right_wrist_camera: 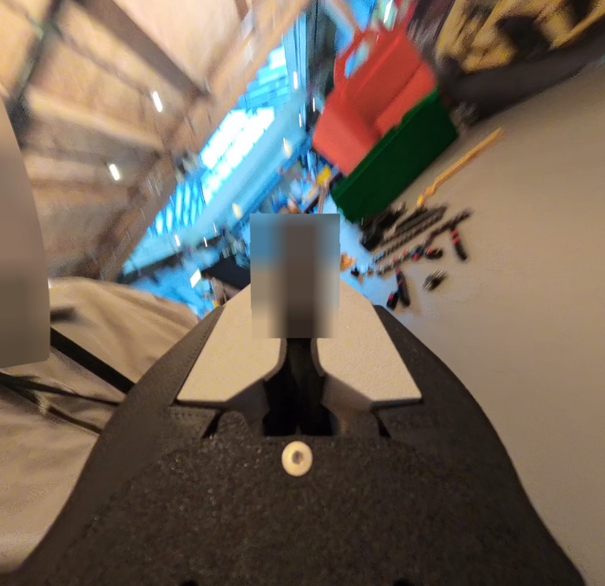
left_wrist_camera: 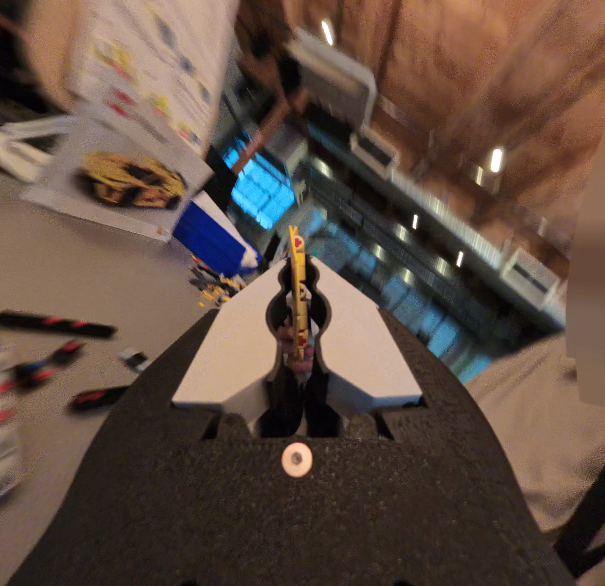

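The left tool point(left_wrist_camera: 297, 275) is gripping a yellow beam point(left_wrist_camera: 298, 295) upright. The right tool point(right_wrist_camera: 296, 308) is sitting narrow; its tips are masked, so any load cannot be told.

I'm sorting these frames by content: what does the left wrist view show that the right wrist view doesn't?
Only the left wrist view shows a yellow beam with red pins clamped in the left gripper, a booklet picturing a yellow car and a blue box. Only the right shows red bins on a green bin; the right gripper's tips are masked. Both show the pale table with scattered black pieces.
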Tool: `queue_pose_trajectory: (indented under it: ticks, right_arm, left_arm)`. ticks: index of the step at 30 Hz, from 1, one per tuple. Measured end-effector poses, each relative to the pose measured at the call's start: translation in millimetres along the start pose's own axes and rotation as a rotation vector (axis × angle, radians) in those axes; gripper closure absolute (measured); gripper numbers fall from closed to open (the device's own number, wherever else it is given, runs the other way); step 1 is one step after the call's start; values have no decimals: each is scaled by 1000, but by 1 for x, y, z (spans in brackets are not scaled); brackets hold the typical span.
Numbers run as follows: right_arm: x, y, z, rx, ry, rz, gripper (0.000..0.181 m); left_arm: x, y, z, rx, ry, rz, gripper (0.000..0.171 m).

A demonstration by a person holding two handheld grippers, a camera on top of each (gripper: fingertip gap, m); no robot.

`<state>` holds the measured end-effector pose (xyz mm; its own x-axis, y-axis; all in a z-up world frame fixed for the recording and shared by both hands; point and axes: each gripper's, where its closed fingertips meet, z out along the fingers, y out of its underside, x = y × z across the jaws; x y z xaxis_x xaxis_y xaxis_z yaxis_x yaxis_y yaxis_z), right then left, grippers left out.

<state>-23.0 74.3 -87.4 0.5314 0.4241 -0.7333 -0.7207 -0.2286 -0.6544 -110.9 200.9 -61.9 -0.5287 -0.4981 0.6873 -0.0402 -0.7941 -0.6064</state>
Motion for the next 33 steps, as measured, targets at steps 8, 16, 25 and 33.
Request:
queue_pose_trajectory:
  ticks: [8,16,25,33]
  right_arm:
    - [-12,30,37,-144,65,-356,181]
    - [-31,35,57,-67,-125,-89,157]
    - [-32,42,60,-101,-126,-79,174]
    - [-30,43,60,-95,-129,-30,173]
  left_arm:
    - [21,52,34,-211,75,51,165]
    - [31,64,40,-245,108,56,165]
    - [31,81,41,-331,122,3,164]
    - [29,89,40,-371,92,116,165]
